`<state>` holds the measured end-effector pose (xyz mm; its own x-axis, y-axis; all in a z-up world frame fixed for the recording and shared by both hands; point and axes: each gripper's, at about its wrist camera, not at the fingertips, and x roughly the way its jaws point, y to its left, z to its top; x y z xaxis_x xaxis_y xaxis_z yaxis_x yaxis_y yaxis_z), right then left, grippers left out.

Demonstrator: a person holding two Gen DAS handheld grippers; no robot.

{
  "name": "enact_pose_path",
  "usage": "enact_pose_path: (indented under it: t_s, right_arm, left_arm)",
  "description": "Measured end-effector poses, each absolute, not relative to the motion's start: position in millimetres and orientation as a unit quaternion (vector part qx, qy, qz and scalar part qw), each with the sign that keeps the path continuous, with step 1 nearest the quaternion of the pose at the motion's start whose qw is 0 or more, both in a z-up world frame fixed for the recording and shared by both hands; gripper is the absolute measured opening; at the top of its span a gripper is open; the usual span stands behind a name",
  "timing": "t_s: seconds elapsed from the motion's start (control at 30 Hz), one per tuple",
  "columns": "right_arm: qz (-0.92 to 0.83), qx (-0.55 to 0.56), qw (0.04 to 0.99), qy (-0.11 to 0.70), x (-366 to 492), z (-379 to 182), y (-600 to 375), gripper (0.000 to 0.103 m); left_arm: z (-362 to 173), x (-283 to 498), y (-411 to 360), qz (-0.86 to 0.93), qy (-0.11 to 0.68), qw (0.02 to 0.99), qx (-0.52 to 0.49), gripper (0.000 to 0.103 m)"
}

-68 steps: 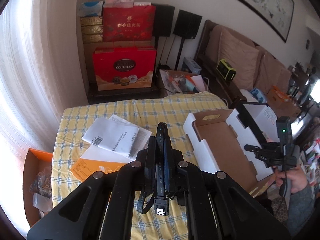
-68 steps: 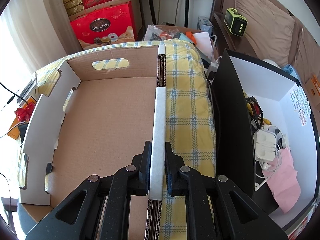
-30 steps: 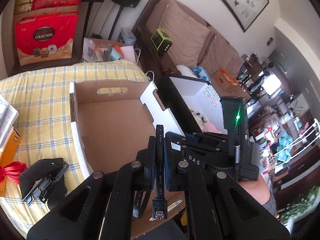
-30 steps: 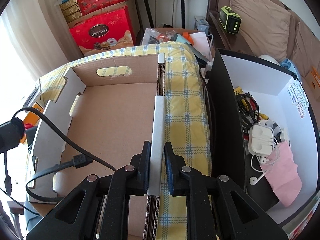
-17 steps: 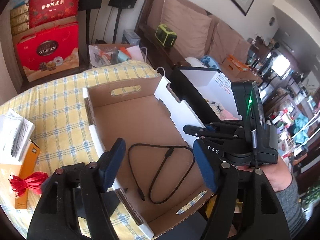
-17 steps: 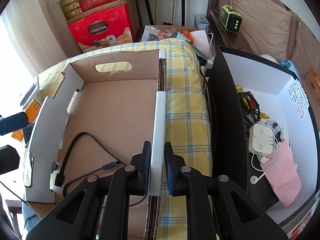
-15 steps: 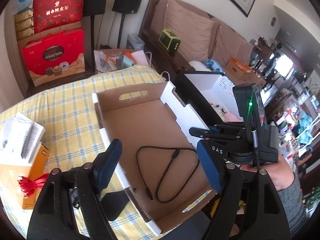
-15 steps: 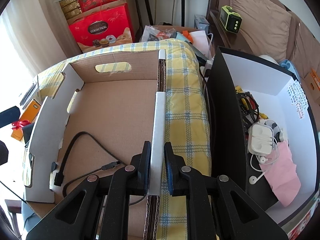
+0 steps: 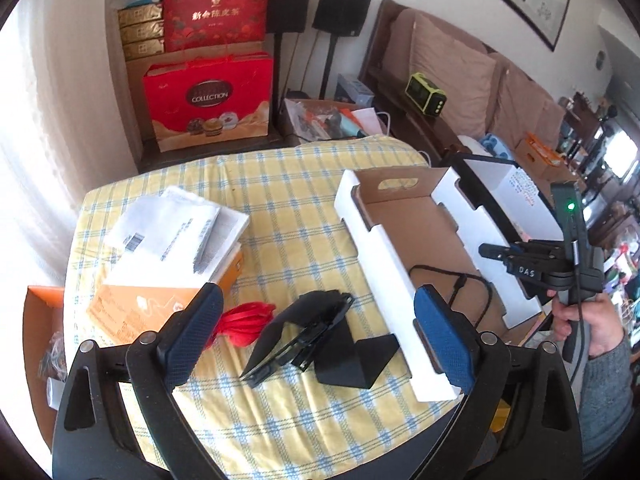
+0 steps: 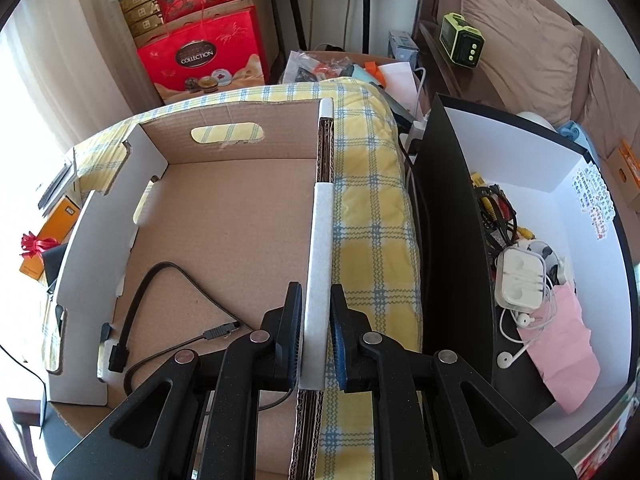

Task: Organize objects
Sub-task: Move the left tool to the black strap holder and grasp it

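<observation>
A shallow cardboard box (image 9: 380, 248) with white outer walls stands on the yellow checked tablecloth (image 9: 288, 200). In it lies a black cable (image 10: 160, 280), also visible as a cable (image 9: 460, 284) in the left wrist view. My right gripper (image 10: 316, 312) is shut on the box's right wall (image 10: 320, 240); a hand holds that gripper (image 9: 520, 260). My left gripper (image 9: 316, 308) hovers over the table left of the box, jaws opening wide, nothing between them. Below it lie a black folded case (image 9: 316, 332) and a red ribbon (image 9: 244, 320).
Papers (image 9: 176, 236) rest on an orange box (image 9: 140, 304) at the table's left. A black-and-white bin (image 10: 560, 160) right of the table holds earphones, cables and pink paper. Red gift bags (image 9: 208, 100) stand behind the table; a sofa lies beyond.
My left gripper let go of the black cable, which now lies in the cardboard box, opened wide and swung left over the table. The right gripper kept its hold on the wall.
</observation>
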<state>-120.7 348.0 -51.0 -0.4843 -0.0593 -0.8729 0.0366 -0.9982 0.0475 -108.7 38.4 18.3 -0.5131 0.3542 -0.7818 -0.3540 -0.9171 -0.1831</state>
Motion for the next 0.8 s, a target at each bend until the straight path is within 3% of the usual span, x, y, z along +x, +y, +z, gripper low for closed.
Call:
enact_pose_path:
  t_s: [0.23,0.43,0.6,0.8]
  right_arm:
    - [-0.861,0.509,0.028,-0.01,-120.1,-52.3,347.2,0.013]
    - [-0.86,0.51,0.028,-0.01,-119.8,-54.3,347.6,0.014]
    - [-0.859,0.511,0.028,-0.012,-119.2,-56.3,348.0,0.014]
    - [-0.858,0.513,0.029,-0.011,-119.3,-56.2,348.4,0.014]
  left_arm:
    - [-14.2,-99.0,17.5,0.86,-0.017,0.199,-0.469,0.095]
    - [-31.0,-86.2,29.7,0.859,0.018,0.219,-0.462,0.082]
    - [-47.7,-85.4,49.2,0.853,0.052,0.232,-0.465,0.055]
    - [-61.1,-96.9,52.3,0.848,0.052,0.227,-0.476,0.054]
